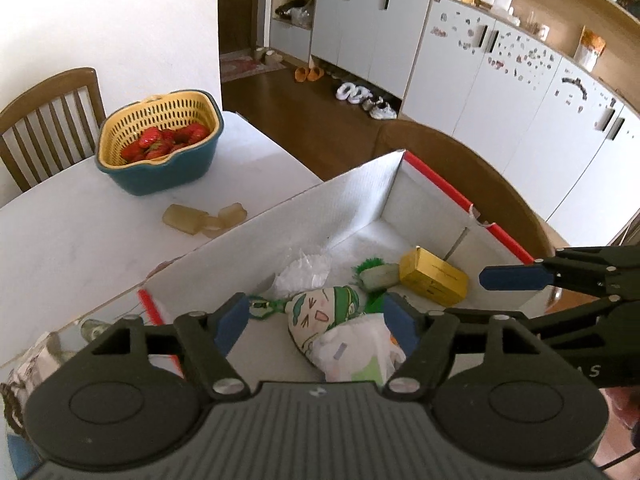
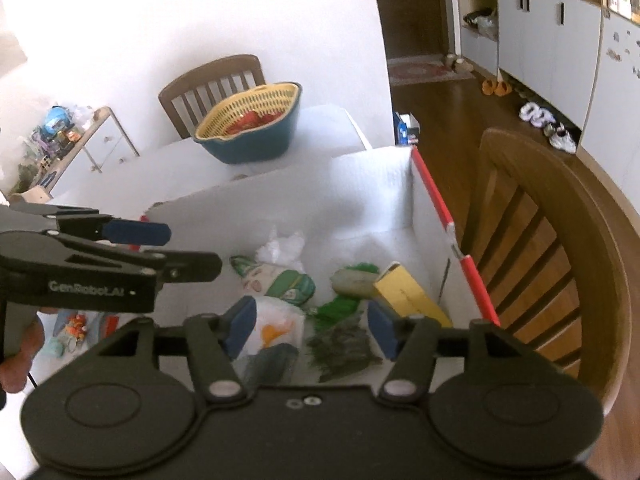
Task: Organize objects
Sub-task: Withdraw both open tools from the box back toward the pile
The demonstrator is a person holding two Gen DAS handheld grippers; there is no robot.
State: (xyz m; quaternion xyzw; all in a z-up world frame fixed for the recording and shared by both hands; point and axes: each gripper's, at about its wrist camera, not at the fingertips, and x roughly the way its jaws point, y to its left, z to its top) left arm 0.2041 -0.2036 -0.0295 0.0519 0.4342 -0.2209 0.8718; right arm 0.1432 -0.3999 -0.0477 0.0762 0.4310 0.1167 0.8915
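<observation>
I have both grippers over the white box (image 1: 360, 192) on the table (image 1: 80, 248) — left gripper (image 1: 316, 326) spread wide, nothing between its pads; right gripper (image 2: 312, 326) likewise parted and empty. Inside lie the cartoon pouch (image 1: 324, 312), a gold carton (image 1: 434, 278) and a crumpled plastic bag (image 1: 304, 270). The strawberry basket (image 1: 160, 144) sits beyond, apart.

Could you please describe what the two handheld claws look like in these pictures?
Both the left claw and right claw are matte black linkages with round pivot housings, silver screws and blue pads. The left one's side reads "GenRobot.AI" in pale lettering.
</observation>
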